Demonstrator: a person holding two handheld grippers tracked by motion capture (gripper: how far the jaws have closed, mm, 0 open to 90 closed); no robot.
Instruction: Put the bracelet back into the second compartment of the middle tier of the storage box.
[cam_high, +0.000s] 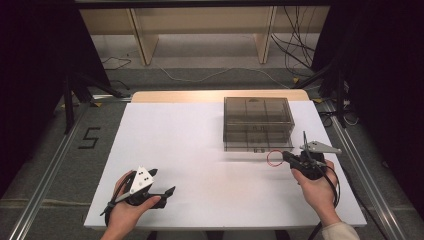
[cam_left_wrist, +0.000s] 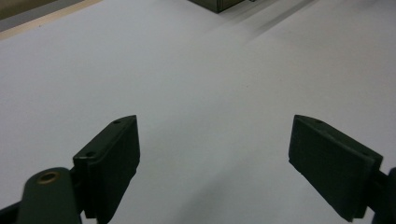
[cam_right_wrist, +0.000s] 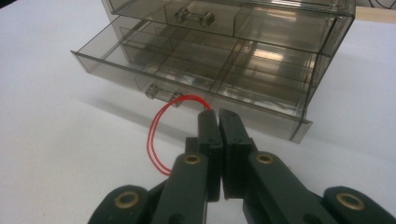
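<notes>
Nearest the high camera, the left gripper (cam_high: 162, 182) rests low on the white table (cam_high: 200, 150), well to the left of the smoky clear drawer box (cam_high: 257, 122) and nearer the person's edge; its own view shows the jaws spread wide over bare tabletop, holding nothing. Moving right toward the box, a thin red loop (cam_high: 274, 158), seemingly a rubber band or cord, hangs just in front of the box's lower drawer (cam_right_wrist: 196, 79), which stands pulled open with its divided compartments empty as far as can be seen. Right of the loop and close to the box's front right corner, the right gripper (cam_high: 289, 156) pinches it: in the right gripper view the jaws are pressed together on one end of the red loop (cam_right_wrist: 159, 135), the rest drooping free near the drawer handle (cam_right_wrist: 163, 92). The likely aim is dropping the loop into a compartment. Trouble could come from the slack part snagging on the handle or front wall, or the thin band slipping from so narrow a pinch; the light box may also slide if nudged
</notes>
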